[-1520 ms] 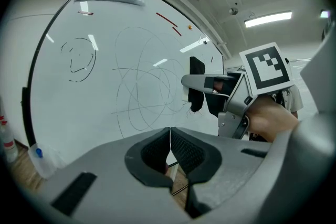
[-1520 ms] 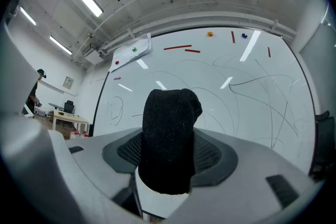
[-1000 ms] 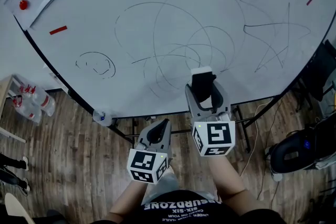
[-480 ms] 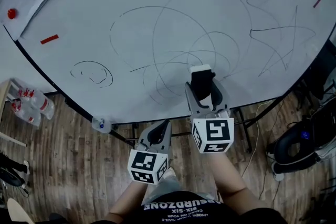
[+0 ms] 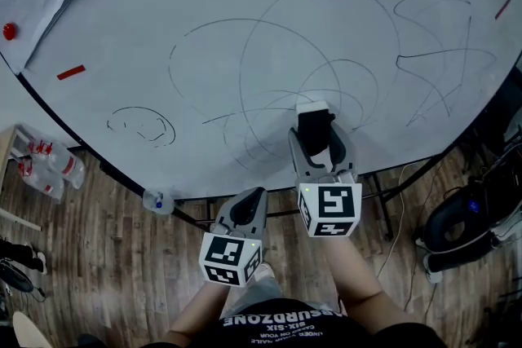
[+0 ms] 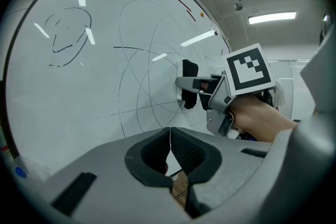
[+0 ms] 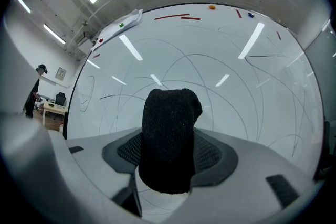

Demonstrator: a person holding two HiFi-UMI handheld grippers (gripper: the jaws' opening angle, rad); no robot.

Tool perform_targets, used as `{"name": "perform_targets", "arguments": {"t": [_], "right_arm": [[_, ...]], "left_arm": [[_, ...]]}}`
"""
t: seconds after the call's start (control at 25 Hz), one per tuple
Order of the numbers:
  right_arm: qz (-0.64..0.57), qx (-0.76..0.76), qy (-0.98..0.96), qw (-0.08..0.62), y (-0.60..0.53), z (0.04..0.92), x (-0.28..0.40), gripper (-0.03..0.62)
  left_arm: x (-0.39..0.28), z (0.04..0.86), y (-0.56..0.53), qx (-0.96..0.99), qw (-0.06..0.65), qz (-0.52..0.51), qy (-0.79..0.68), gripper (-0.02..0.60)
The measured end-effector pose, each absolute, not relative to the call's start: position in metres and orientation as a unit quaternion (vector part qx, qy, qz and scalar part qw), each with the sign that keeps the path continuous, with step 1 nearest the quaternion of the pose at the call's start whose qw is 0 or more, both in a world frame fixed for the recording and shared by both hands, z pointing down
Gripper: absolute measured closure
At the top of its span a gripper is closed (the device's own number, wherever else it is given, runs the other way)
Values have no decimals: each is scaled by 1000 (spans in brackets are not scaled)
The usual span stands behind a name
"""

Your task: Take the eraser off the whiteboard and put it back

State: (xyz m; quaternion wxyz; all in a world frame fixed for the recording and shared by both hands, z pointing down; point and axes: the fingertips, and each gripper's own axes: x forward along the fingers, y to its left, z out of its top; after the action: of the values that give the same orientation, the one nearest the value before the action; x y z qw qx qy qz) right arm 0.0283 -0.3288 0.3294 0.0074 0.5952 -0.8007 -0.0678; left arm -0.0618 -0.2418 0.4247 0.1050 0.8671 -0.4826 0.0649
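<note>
Evidently light and soft-faced, the eraser (image 7: 170,134) sits pinched across its sides in the right tongs (image 5: 316,134), close to the whiteboard (image 5: 245,12) by its near edge. Its felt likely gives; the white back looks stiffer. The left tongs (image 6: 169,139) are pressed together, empty.

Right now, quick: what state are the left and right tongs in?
Left tongs: closed, nothing between them.
Right tongs: closed on the black felt-covered eraser.
</note>
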Motion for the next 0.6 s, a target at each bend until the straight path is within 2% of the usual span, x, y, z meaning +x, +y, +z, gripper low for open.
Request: {"name": "perform_targets", "arguments": {"t": [0.6], "right_arm": [[-85, 599, -796, 8, -324, 328, 28, 335]], "left_arm": [[-70, 422, -238, 861, 103, 60, -494, 574]]}}
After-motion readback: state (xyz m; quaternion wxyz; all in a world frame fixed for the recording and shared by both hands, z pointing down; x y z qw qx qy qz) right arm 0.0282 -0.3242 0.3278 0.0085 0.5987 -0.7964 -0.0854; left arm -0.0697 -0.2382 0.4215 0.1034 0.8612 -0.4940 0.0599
